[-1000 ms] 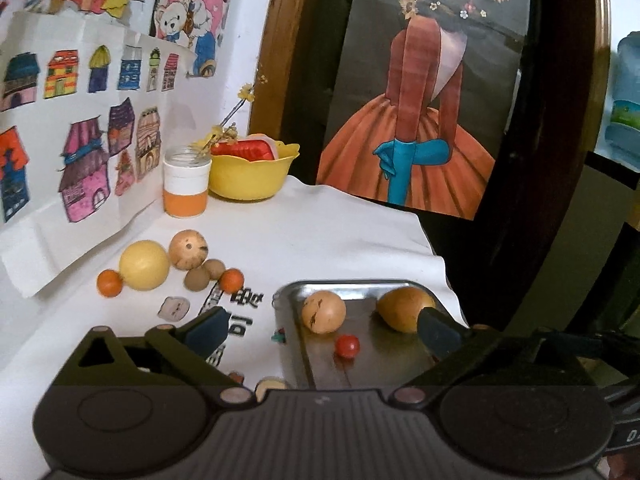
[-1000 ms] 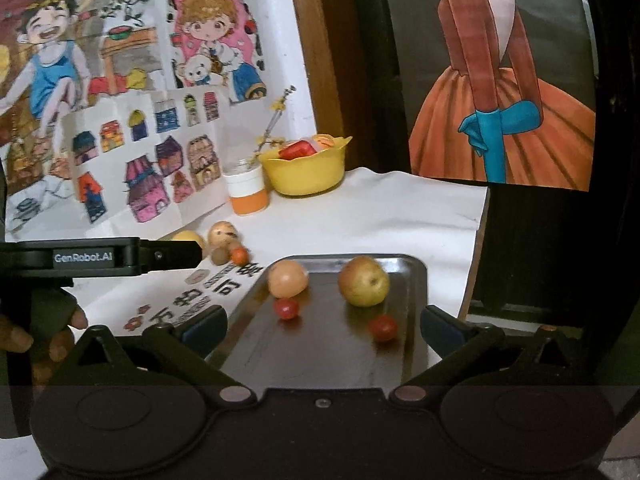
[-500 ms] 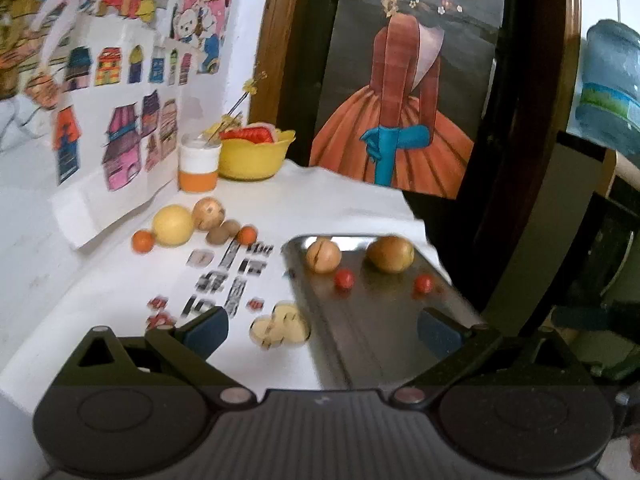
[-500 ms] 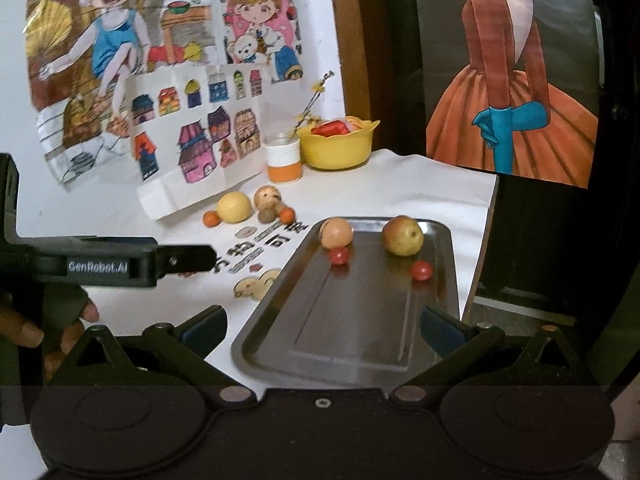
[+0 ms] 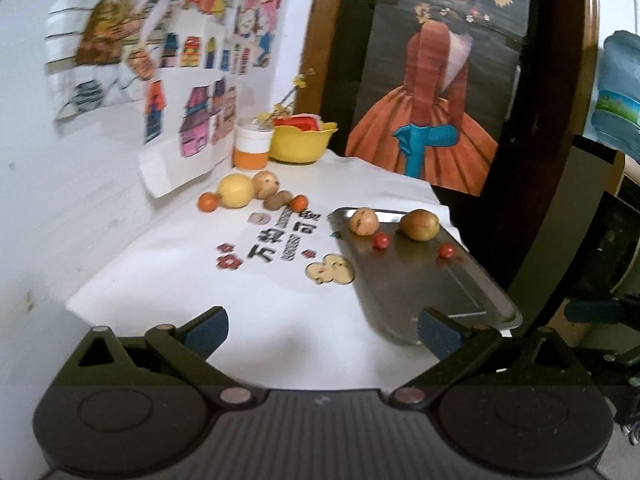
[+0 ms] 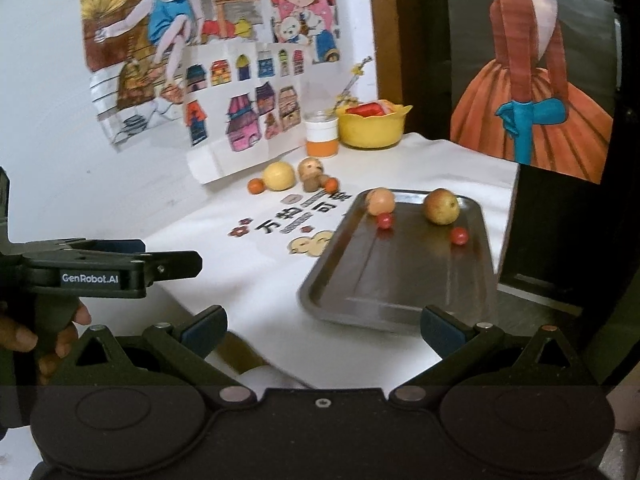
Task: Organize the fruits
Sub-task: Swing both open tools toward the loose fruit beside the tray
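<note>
Left tongs (image 5: 322, 330) wide open, nothing held, hovering over the near edge of the white-covered surface (image 5: 240, 320). Right tongs (image 6: 322, 326) also spread wide, empty, low in front of the metal tray (image 6: 400, 280). Seen side-on from the right wrist view, the left tool carries a white label reading "GenRobot.AI" (image 6: 90, 279); a hand (image 6: 44, 332) grips its handle.

Tray sits at the right edge of the surface, holding four fruits at its far end: a pale orange-pink round fruit (image 5: 363, 221), a yellow-brown fruit (image 5: 419, 224), and two small red ones (image 5: 381, 240) (image 5: 445, 250). Remaining fruit cluster lies on the cloth near the wall: big yellow fruit (image 5: 236, 190), brown speckled fruit (image 5: 267, 184), small brown ones (image 5: 279, 199), two small orange ones (image 5: 209, 201) (image 5: 299, 202).

Cloth has large black printed Chinese characters (image 5: 280, 236), partly readable, "万物可" likely; smaller print beside them is too blurred. Yellow bowl (image 5: 302, 142) and white-orange jar (image 5: 252, 148) at the back corner.
</note>
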